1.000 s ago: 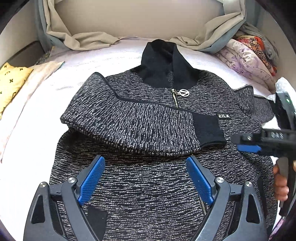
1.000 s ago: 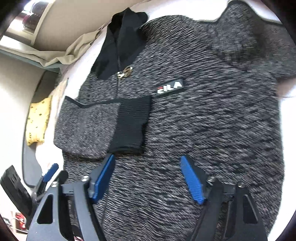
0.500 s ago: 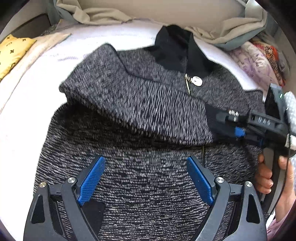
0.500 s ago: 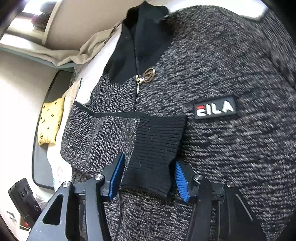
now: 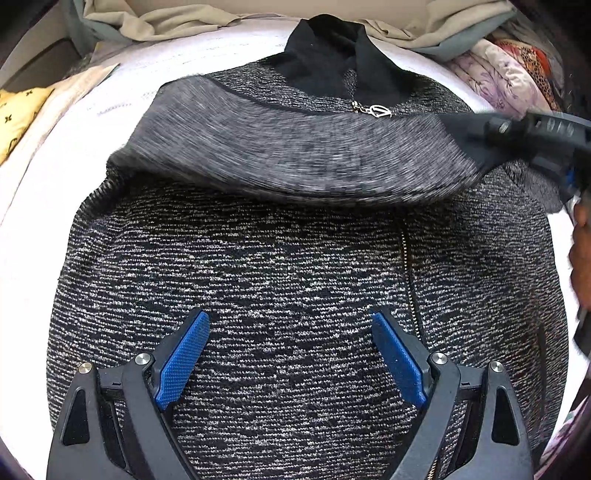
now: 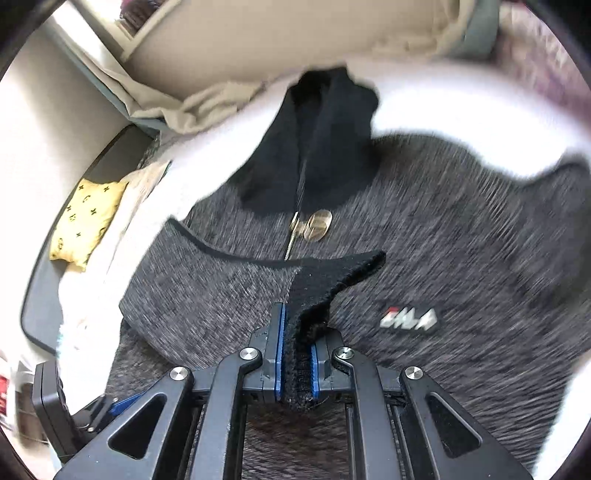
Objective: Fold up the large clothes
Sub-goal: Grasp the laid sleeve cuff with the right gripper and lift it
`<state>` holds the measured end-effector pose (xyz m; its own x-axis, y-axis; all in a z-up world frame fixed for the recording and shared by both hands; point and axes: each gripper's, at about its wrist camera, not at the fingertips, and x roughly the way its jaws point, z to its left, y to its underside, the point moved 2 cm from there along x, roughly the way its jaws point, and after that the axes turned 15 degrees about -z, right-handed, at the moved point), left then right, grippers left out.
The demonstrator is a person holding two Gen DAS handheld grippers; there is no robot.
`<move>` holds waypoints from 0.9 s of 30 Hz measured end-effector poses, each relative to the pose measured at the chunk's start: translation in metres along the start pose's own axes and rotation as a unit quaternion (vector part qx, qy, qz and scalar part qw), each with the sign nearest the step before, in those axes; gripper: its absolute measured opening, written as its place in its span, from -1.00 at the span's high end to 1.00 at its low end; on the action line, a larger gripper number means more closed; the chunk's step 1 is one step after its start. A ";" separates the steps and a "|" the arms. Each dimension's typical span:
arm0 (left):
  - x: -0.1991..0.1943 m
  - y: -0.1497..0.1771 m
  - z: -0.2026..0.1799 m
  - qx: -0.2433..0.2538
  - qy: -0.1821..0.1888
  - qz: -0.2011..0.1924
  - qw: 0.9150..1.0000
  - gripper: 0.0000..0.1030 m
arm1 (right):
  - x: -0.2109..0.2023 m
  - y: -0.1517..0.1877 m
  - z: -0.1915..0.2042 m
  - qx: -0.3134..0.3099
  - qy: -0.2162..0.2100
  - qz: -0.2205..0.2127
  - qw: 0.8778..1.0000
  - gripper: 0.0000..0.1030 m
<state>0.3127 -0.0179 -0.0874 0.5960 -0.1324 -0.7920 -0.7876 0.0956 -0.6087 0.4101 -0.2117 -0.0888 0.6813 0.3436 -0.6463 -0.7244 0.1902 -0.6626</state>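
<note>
A grey-and-black knit zip jacket [image 5: 295, 277] lies front up on the white bed [image 5: 66, 166], its black collar [image 5: 332, 51] at the far end. One sleeve [image 5: 295, 158] is folded across the chest. Its black cuff [image 6: 317, 288] sits between the pads of my right gripper [image 6: 297, 317]. The jaws are closing on it and the pads press the cuff, which is lifted off the chest near the logo patch [image 6: 408, 318]. My left gripper [image 5: 291, 325] hangs open just above the jacket's lower front, with nothing between its fingers.
A yellow patterned pillow [image 6: 86, 218] lies at the bed's left edge. Crumpled beige sheets [image 5: 166, 22] line the headboard. A heap of patterned clothes [image 5: 509, 74] fills the far right corner. A person's hand [image 5: 580, 251] holds the right gripper at the jacket's right side.
My right gripper came over the sleeve cuff, closed on it and raised it, dragging the sleeve to the right. My left gripper sank closer to the jacket, still open.
</note>
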 end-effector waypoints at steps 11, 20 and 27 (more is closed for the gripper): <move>0.010 0.000 -0.001 0.017 -0.018 0.001 1.000 -0.79 | -0.016 -0.018 -0.030 -0.040 0.061 -0.033 0.997 0.98; 0.007 0.005 -0.007 0.021 -0.022 -0.002 1.000 -0.79 | -0.013 -0.024 -0.041 -0.038 0.083 -0.034 0.995 0.98; 0.009 0.002 -0.004 0.016 -0.019 0.000 1.000 -0.79 | 0.004 -0.005 -0.082 0.079 0.068 0.025 0.994 0.36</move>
<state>0.3154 -0.0227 -0.0957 0.6027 -0.0941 -0.7924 -0.7820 0.1278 -0.6100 0.4253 -0.2864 -0.1192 0.6444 0.2305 -0.7292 -0.7576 0.3227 -0.5674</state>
